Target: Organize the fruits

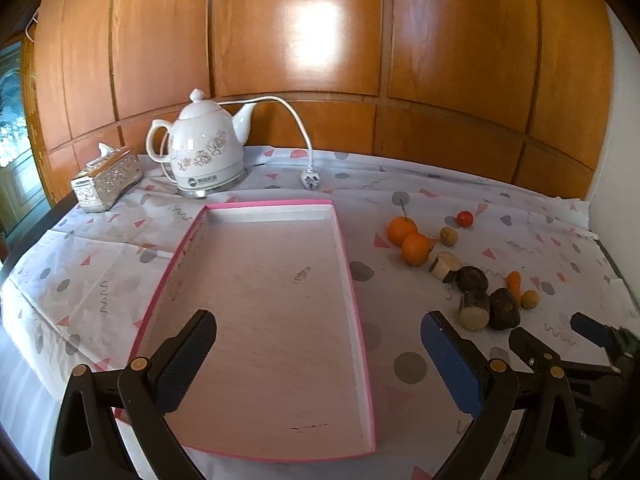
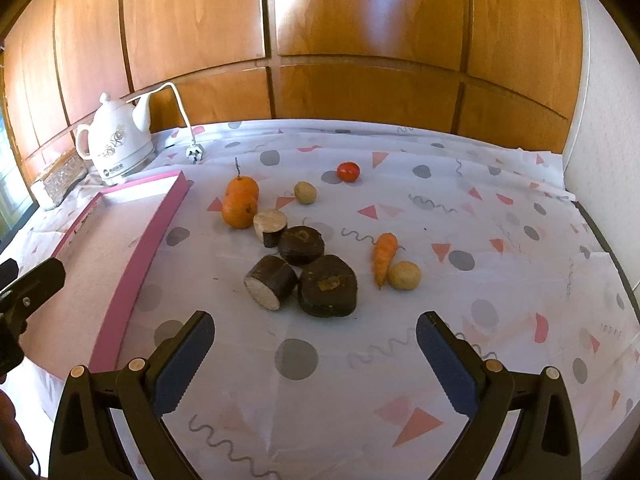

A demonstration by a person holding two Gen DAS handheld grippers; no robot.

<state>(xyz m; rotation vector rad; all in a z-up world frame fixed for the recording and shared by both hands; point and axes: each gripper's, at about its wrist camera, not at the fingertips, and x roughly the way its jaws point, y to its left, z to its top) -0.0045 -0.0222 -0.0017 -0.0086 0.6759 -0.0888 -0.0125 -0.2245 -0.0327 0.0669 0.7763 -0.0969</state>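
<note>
A pink-rimmed tray [image 1: 352, 280] lies empty on the table; its right rim shows in the right wrist view [image 2: 152, 236]. Right of it lie two oranges [image 2: 240, 202], a small red tomato [image 2: 348, 171], two tan round fruits [image 2: 405, 276], a small carrot [image 2: 384, 258] and several dark cut chunks [image 2: 326, 290]. The same pile shows in the left wrist view [image 1: 472, 280]. My left gripper [image 1: 318, 344] is open and empty above the tray's near half. My right gripper [image 2: 316, 344] is open and empty, just in front of the dark chunks.
A white floral kettle [image 1: 204, 152] with its cord and plug [image 1: 311, 179] stands at the back left, beside a shiny tissue box [image 1: 106, 180]. A wooden panel wall [image 1: 300, 40] runs behind the table. A patterned cloth [image 2: 480, 240] covers the table.
</note>
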